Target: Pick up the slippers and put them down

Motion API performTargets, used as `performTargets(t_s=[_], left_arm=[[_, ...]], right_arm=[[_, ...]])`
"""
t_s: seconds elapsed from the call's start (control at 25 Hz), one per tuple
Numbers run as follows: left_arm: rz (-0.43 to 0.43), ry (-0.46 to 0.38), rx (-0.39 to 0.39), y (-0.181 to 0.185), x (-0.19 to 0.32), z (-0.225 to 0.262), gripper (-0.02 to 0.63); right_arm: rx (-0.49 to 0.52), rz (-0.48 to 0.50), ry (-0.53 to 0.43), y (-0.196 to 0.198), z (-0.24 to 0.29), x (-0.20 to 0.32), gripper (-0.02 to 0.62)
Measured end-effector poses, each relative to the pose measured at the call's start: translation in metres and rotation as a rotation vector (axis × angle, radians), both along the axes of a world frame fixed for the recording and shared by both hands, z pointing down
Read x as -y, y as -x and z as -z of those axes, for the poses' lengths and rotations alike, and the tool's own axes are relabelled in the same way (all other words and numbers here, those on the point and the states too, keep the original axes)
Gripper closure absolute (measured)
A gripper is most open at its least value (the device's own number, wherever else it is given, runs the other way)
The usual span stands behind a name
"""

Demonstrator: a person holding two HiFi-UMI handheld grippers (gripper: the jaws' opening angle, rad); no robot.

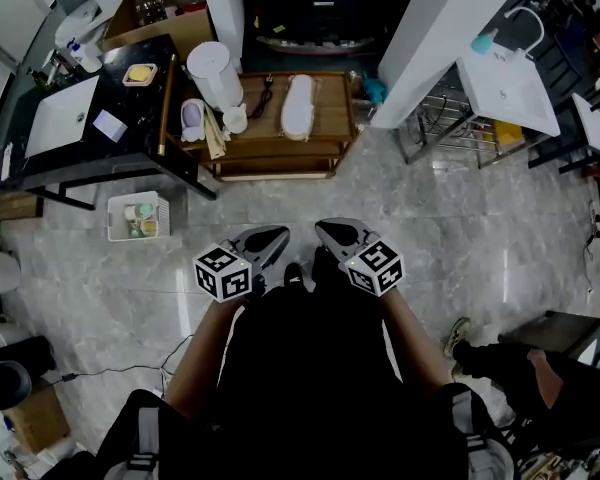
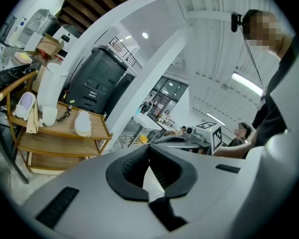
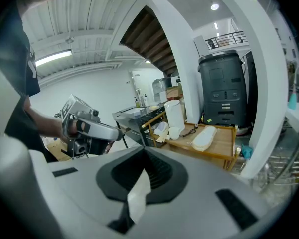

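Note:
A white slipper (image 1: 301, 106) lies on the top board of a low wooden rack (image 1: 330, 143) ahead of me. A second, pale lilac slipper (image 1: 192, 118) sits at the rack's left end. The left gripper view shows the white slipper (image 2: 82, 123) and the lilac slipper (image 2: 25, 105); so does the right gripper view, with the white slipper (image 3: 204, 137) and the lilac slipper (image 3: 162, 128). My left gripper (image 1: 277, 234) and right gripper (image 1: 325, 230) are side by side over the floor, well short of the rack. Both are shut with nothing in them, as the left gripper (image 2: 148, 151) and right gripper (image 3: 143, 153) show close up.
A tall white cylinder (image 1: 214, 73), a cup and a cable share the rack top. A black table (image 1: 80, 118) stands to the left, with a white basket (image 1: 138, 216) on the floor beside it. A white pillar (image 1: 430, 38) and a sink (image 1: 508, 88) are at the right. A person (image 1: 540, 368) sits at lower right.

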State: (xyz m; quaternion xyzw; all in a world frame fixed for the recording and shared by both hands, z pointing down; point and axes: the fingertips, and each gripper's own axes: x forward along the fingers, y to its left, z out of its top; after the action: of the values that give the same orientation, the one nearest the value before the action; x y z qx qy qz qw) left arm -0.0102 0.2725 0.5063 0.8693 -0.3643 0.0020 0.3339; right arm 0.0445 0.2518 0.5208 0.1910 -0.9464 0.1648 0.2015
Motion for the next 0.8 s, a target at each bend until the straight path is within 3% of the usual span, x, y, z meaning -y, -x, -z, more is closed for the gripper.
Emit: performTargets(t_s=[0.8], left_arm=[[0.054, 0.001, 0.004, 0.01, 0.055, 0.0, 0.595]], right_arm=[[-0.001, 0.037, 0.012, 0.007, -0.002, 0.058, 0.588]])
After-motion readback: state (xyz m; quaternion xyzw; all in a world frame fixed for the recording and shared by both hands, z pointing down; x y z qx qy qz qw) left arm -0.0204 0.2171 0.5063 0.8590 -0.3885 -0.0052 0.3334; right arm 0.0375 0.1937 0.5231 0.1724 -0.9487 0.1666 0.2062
